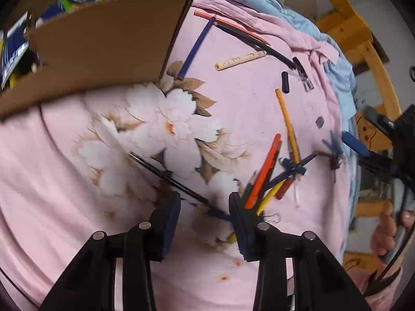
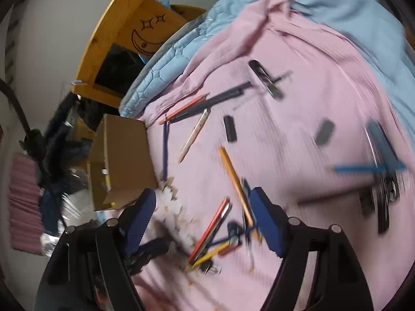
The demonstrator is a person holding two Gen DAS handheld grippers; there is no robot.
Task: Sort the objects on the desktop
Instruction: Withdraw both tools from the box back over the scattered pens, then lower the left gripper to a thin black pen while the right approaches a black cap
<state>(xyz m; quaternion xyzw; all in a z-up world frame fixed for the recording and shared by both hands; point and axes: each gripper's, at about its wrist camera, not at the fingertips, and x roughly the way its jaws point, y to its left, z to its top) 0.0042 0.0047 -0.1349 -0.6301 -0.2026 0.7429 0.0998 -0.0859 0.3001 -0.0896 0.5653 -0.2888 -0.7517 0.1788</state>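
Left gripper [image 1: 205,207]: fingers spread, nothing between them, above the pink floral bedsheet [image 1: 77,181]. A thin black pencil [image 1: 166,175] lies just ahead of it. Right gripper [image 2: 205,207]: fingers spread, empty, over a loose cluster of coloured pencils [image 2: 210,235]. The open brown cardboard box [image 1: 103,46], already holding stationery, sits at the sheet's far edge. A long orange pencil [image 1: 286,121] lies near the cluster.

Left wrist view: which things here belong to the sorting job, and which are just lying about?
Job:
cardboard box
blue pencil
orange pencil
pencil bundle
black pen
cream tube

Lying about:
pink floral sheet
blue quilt
wooden bed frame
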